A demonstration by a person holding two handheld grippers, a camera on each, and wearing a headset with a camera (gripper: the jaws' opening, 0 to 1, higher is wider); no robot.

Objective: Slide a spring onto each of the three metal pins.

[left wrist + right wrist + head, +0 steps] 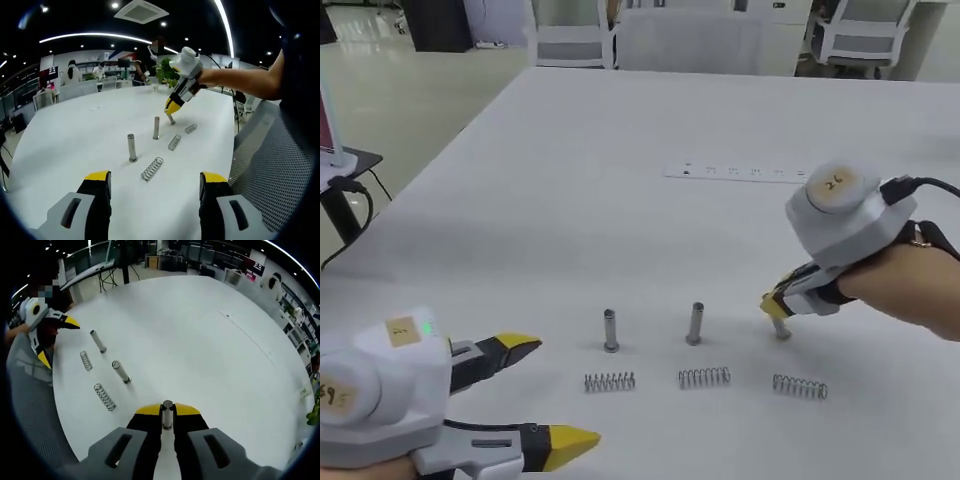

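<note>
Nothing is threaded yet: three springs point(704, 377) lie on the counter point(620, 200) beside bare pins point(695, 324), the right gripper point(167, 411) has its fingers clenched on the end pin point(782, 330), and the left gripper point(555, 392) has its fingers released.

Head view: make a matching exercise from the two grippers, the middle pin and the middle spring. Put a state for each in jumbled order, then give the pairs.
Column one
1. left gripper
2. right gripper
3. middle pin
4. middle spring

Column two
A. lies flat on the table
B. shut on the right-hand pin
C. open, holding nothing
D. stands upright, no spring on it

Pairs: 1-C, 2-B, 3-D, 4-A.
</note>
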